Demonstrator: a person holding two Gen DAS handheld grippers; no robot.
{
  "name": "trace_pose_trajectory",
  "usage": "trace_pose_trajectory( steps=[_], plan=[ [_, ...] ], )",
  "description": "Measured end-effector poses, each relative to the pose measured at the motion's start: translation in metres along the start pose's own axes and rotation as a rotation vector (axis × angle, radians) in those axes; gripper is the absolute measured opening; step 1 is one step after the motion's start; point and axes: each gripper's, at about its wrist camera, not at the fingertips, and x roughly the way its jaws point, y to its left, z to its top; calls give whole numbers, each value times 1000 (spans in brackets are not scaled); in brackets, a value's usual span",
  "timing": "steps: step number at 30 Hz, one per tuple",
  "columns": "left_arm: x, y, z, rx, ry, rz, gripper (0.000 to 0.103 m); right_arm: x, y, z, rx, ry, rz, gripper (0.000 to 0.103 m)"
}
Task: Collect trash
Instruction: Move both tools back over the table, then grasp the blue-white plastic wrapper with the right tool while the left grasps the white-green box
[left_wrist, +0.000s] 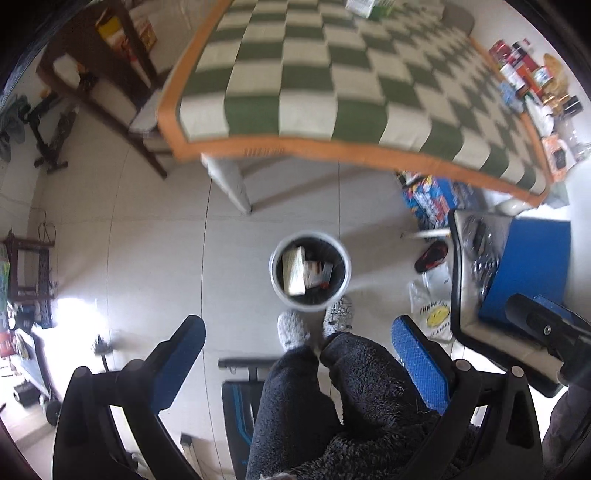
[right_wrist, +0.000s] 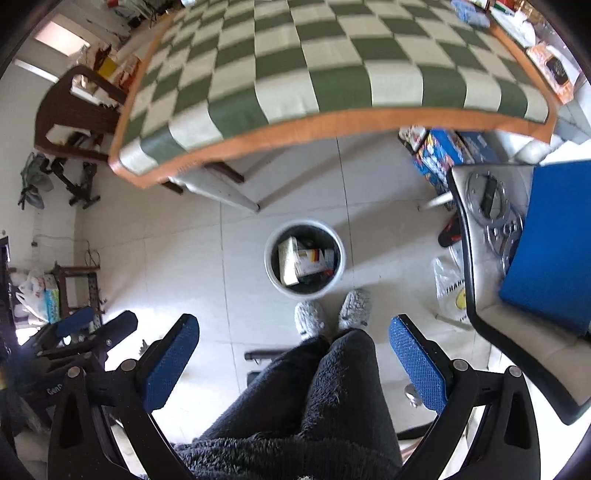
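Green-and-cream checked cloth with an orange border covers the desk (left_wrist: 332, 74), which fills the upper part of both wrist views. Pale tiled floor (left_wrist: 147, 240) lies below the desk's near edge. At right, a black-framed chair (right_wrist: 469, 266) carries a blue cushion (right_wrist: 554, 240) and some round metal parts. A person's legs in dark fleece trousers (right_wrist: 314, 406) rise from the lower edge of each view, ending in grey fluffy slippers (right_wrist: 310, 319).

Left claw (left_wrist: 299, 362): blue-padded fingers spread wide, nothing between them, held above the legs. Right claw (right_wrist: 291, 362): likewise spread wide and empty; it also appears at the right edge of the left wrist view.

White round bin (left_wrist: 311, 270) with a dark liner stands on the floor just beyond the slippers, between the person and the desk. Inside it lie the collected trash items: a cream-coloured carton (right_wrist: 288, 264) leaning upright and a smaller printed box (right_wrist: 314, 260) beside it. A white plastic bag with a yellow smiley (left_wrist: 434, 314) lies on the floor by the chair.
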Motion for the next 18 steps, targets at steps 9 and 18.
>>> trace_pose_trajectory(
  steps=[9, 18],
  plan=[
    [-47, -50, 139, 55, -245, 113, 103, -64, -24, 102, 85, -167, 53, 103],
    [-9, -162, 308, 43, -300, 188, 103, -85, -142, 283, 271, -263, -32, 103]
  ],
)
